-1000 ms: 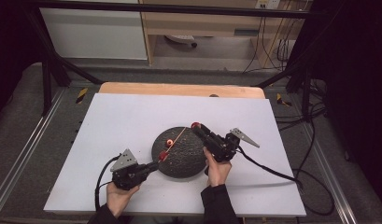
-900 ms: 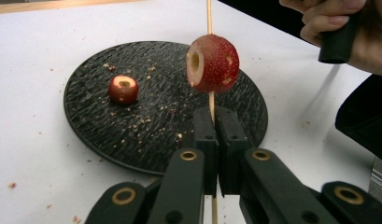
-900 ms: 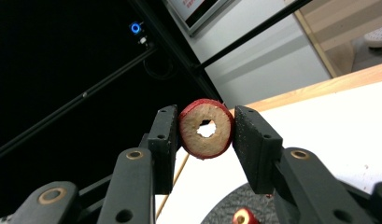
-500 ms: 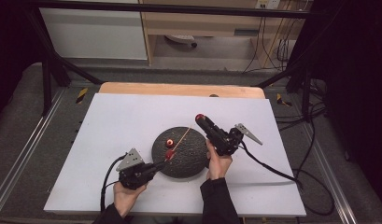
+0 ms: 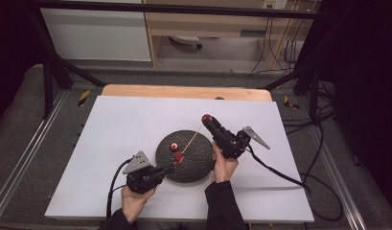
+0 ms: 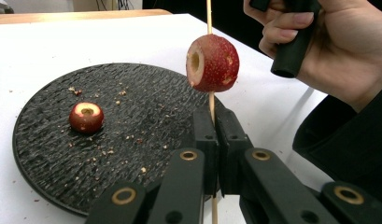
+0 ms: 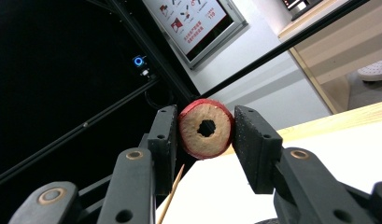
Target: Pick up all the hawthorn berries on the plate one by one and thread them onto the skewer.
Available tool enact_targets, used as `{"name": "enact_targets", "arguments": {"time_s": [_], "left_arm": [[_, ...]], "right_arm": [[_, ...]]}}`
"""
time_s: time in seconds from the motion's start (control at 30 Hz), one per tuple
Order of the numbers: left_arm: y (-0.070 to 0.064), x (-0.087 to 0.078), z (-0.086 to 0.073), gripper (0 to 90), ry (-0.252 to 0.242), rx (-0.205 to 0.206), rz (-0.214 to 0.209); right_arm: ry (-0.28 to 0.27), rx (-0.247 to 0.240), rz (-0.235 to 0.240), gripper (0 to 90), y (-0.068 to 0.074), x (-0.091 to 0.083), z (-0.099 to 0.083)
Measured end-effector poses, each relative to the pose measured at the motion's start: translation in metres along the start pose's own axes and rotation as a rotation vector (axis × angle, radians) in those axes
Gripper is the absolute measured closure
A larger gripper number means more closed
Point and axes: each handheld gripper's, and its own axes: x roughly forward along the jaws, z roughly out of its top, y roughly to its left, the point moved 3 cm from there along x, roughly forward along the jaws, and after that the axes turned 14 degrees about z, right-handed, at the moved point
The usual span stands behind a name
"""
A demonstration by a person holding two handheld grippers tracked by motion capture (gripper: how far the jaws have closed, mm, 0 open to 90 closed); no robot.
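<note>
Three cored hawthorns: one on the dark plate (image 6: 48, 163); one threaded on the skewer (image 6: 210, 100) pinched by left gripper (image 6: 214, 133); right gripper (image 7: 206, 133) clamps the third (image 7: 206, 128). Skewer brittle, fruit soft: grip gently by the sides.

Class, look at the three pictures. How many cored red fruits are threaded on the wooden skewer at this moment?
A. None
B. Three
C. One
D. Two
C. One cored fruit sits on the skewer clamped by the left gripper; another lies on the black plate, and the right gripper holds a third off the stick.
</note>
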Motion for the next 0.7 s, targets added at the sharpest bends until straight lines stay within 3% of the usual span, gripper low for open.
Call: {"name": "enact_targets", "arguments": {"time_s": [0.7], "left_arm": [[-0.0078, 0.0078, 0.0054, 87.9, -0.003, -0.043, -0.007]], "right_arm": [[-0.008, -0.006, 0.011, 61.4, 0.0012, 0.0000, -0.0039]]}}
